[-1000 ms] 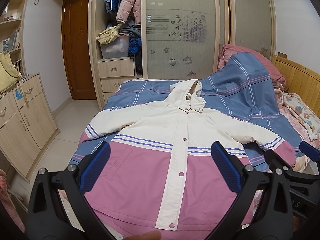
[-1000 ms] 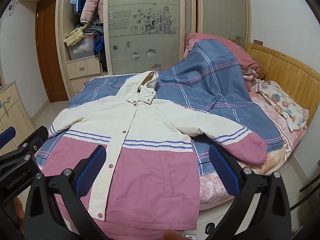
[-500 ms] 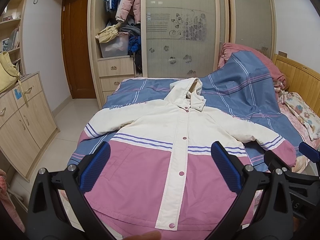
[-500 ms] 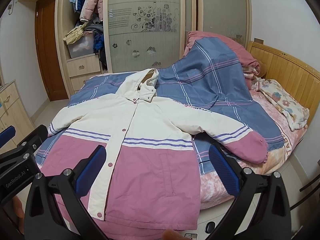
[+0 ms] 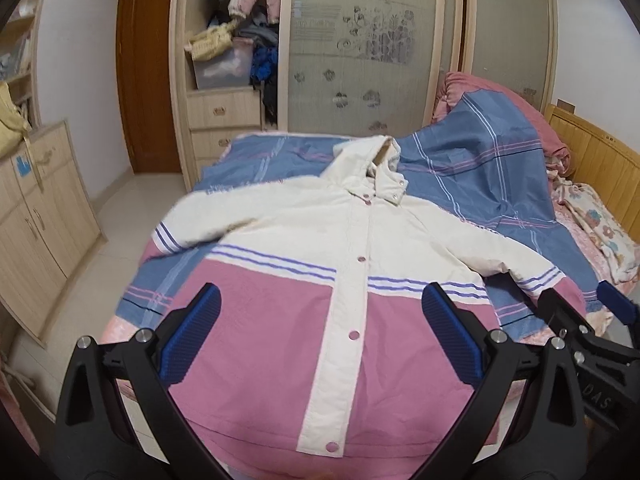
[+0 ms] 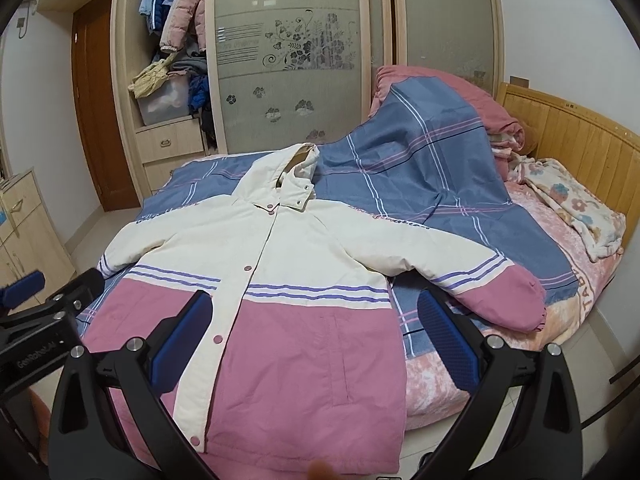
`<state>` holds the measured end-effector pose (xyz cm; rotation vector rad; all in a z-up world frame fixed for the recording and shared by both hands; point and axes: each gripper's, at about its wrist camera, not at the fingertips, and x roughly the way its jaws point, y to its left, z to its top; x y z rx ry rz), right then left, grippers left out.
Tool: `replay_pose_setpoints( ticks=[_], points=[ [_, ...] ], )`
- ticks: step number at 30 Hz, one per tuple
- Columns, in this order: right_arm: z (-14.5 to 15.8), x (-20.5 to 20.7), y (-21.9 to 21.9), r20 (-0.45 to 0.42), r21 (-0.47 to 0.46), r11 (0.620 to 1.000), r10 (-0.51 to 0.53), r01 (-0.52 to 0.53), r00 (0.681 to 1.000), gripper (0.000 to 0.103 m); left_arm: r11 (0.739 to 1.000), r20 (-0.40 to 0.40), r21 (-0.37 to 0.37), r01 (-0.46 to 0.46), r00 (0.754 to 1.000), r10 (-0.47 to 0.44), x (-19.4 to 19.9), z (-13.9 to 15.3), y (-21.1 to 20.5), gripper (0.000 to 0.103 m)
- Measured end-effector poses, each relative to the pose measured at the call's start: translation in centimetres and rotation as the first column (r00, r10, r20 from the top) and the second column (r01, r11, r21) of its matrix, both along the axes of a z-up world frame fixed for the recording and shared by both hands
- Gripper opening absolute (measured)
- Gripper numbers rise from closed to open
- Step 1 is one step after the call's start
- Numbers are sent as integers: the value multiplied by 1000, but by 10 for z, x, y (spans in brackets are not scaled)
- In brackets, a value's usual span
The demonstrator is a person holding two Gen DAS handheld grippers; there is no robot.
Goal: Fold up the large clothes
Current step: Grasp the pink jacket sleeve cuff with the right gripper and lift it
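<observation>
Both the left hand-held gripper (image 5: 320, 336) and right hand-held gripper (image 6: 314, 334) have advanced closer to the cream-and-pink hooded snap-front jacket (image 5: 340, 288), jaws spread wide, empty. The jacket lies flat, unmoved, ahead on the blue plaid bed (image 6: 440, 168).

Cream-pink jacket (image 5: 344, 304), snapped, spread front-up

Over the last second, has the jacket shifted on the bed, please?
No. The jacket keeps its hood against the raised blue quilt, as before.
</observation>
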<state>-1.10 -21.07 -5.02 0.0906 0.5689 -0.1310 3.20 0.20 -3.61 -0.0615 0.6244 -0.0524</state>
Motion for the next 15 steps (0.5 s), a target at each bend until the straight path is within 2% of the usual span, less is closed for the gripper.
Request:
replay_pose_setpoints(
  ticks=[3, 5, 7, 9, 10, 12, 13, 15],
  points=[
    [-28, 21, -34, -99, 142, 989, 45, -30, 994, 102, 998, -21, -54, 34, 999, -35, 7, -10, 1, 101],
    [-56, 32, -76, -152, 279, 960, 30, 14, 988, 102, 996, -35, -85, 37, 999, -40, 14, -17, 1, 101],
    [-83, 36, -127, -185, 404, 909, -28, 102, 982, 102, 993, -60, -114, 27, 998, -34, 26, -26, -2, 101],
    [-118, 34, -198, -229, 563, 791, -128, 239, 965, 102, 991, -99, -133, 35, 994, -48, 41, -35, -7, 101],
    [-141, 28, -241, -254, 661, 682, -189, 313, 949, 102, 988, -129, -145, 52, 989, -71, 53, -42, -13, 101],
    [-170, 19, -291, -283, 751, 532, -275, 391, 919, 102, 982, -168, -168, 88, 979, -117, 70, -54, -28, 101],
    [-189, 15, -321, -311, 761, 473, -333, 443, 890, 102, 979, -180, -177, 105, 974, -137, 78, -60, -36, 101],
    [-212, 16, -357, -366, 740, 429, -389, 518, 846, 102, 973, -208, -189, 134, 963, -173, 93, -71, -59, 101]
  ],
)
